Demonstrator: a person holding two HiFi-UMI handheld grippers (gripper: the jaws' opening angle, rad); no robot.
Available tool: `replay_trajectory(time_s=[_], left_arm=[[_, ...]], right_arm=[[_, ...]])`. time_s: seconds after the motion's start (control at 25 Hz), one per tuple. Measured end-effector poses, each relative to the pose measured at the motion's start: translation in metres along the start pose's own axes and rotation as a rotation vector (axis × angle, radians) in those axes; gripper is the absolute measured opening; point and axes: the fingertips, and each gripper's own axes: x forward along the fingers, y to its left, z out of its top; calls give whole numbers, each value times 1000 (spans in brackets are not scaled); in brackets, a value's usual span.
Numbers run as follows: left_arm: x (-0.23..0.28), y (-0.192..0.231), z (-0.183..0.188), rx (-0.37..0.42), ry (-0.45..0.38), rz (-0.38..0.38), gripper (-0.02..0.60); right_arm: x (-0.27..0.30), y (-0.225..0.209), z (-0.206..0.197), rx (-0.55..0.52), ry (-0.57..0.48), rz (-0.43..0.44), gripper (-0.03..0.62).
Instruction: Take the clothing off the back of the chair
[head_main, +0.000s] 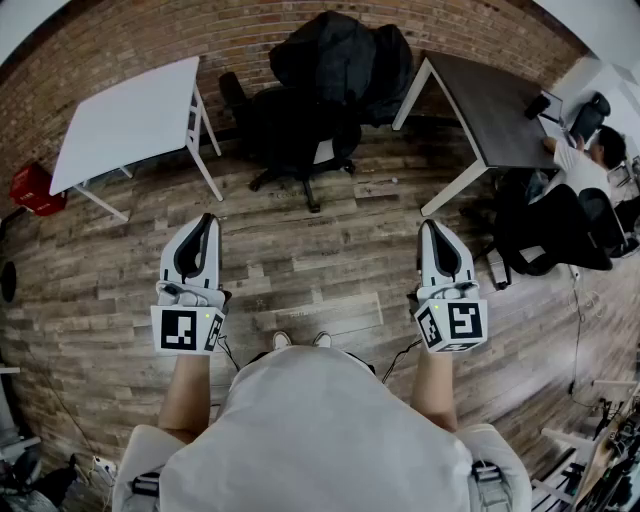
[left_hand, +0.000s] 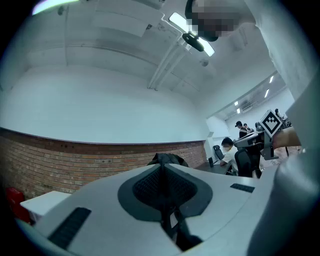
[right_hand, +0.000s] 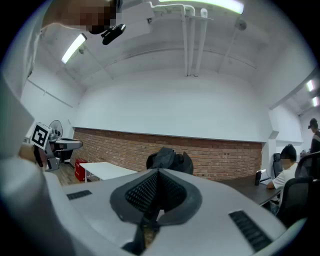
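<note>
The clothing (head_main: 340, 60) hangs on the chair (head_main: 290, 140), well ahead of the left gripper (head_main: 206, 222) and right gripper (head_main: 432, 227), both closed on nothing.

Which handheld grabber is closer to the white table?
The left. The left gripper is held just short of the white table's near corner; the right gripper is off to the other side, nearer the dark table.

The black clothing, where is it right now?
Head view, top centre: the clothing is draped over the back of the black chair, between the white table at left and the dark table at right.
</note>
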Motion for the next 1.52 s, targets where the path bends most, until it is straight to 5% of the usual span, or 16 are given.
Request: replay_trajectory(time_s=[0.4,0.6,1.0,1.52], left_arm=[[-6,-12,-7,-19,25,25,38],[-8,-27,-10,-21,43,43,38],[-2,-57,-17,7,83,45,38],[93,-39,-54,-76,85,-20,38]], right_arm=[[-8,-5,-13,15,33,33,20],[-10,-6,-36,120,72,152,20],[-24,-24,-75,210,106,173,20],[49,-47,-83,188,161,159,20]])
